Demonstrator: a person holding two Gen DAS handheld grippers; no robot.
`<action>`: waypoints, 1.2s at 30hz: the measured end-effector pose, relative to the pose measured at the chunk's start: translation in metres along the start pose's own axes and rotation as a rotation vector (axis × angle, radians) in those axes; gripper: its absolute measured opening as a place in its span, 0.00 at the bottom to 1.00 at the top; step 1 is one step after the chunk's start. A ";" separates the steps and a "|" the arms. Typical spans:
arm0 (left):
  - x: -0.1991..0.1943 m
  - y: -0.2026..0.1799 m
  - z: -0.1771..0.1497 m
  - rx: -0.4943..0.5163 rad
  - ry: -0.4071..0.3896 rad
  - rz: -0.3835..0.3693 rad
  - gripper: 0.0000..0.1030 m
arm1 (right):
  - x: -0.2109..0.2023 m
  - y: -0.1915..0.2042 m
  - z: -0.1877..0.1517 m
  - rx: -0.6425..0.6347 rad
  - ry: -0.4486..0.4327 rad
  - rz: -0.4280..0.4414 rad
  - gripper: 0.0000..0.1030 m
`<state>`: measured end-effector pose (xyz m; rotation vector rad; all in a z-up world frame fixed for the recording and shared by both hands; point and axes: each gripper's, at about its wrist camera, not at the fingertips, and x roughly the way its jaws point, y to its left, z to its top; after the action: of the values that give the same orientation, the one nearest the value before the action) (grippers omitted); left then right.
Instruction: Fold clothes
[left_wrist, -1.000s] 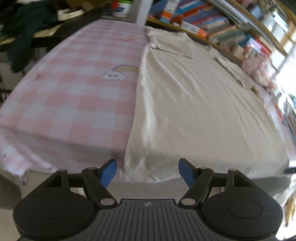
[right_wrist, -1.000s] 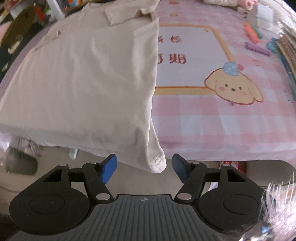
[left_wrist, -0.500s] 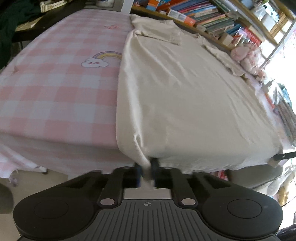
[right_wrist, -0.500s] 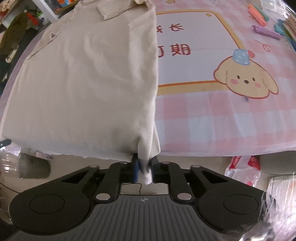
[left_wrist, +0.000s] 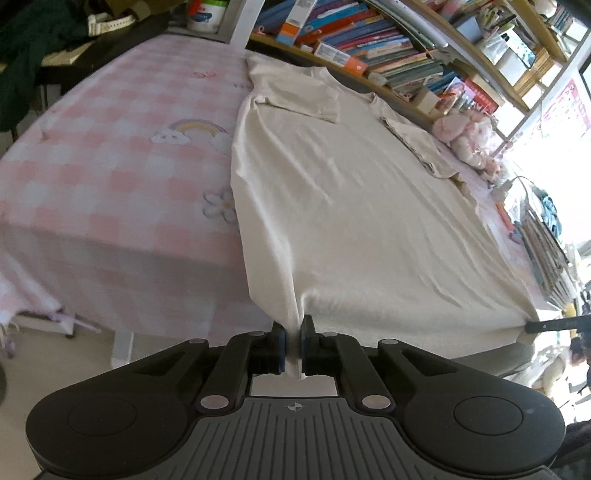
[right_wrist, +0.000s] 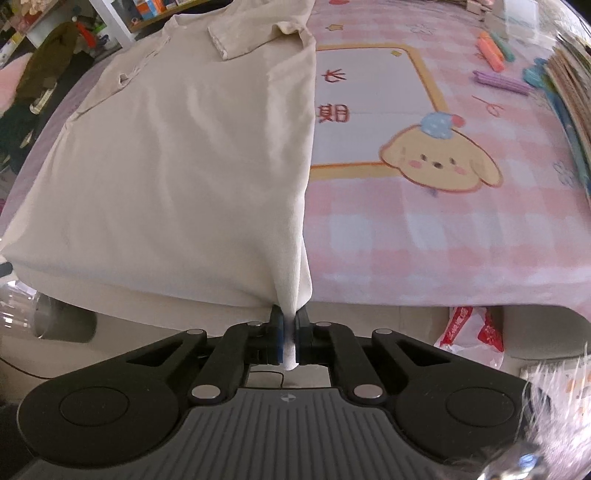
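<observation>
A cream ribbed-knit T-shirt (left_wrist: 354, 206) lies flat on the desk (left_wrist: 110, 177), whose cloth is pink-checked; both sleeves are folded inward, the hem at the near edge. The left tool (left_wrist: 291, 345) is clamped tight on the near left hem corner, and the right tool (right_wrist: 289, 341) likewise on the near right corner. Judged step: hem gripped for a fold toward the collar. Next move calls for lifting both corners evenly; the soft fabric will sag between them.

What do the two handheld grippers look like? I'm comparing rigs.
Both match: the left gripper and right gripper have black linkage arms with silver pivot pins, blue pads inside the jaws, two round black housings, and a ribbed grey body with a small crosshair mark.
</observation>
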<state>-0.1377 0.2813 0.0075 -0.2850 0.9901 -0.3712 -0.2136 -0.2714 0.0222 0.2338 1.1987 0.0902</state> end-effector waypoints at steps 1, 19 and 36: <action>-0.001 -0.002 -0.004 -0.006 0.006 0.001 0.06 | -0.002 -0.002 -0.003 -0.001 0.005 0.004 0.05; -0.007 -0.029 -0.070 -0.106 0.138 0.040 0.06 | -0.013 -0.058 -0.064 0.006 0.158 0.137 0.05; -0.013 -0.015 0.087 -0.504 -0.507 -0.324 0.06 | -0.049 -0.110 0.082 0.418 -0.432 0.596 0.05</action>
<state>-0.0728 0.2790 0.0690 -0.9553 0.5196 -0.3143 -0.1609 -0.3989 0.0705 0.9280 0.6756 0.2930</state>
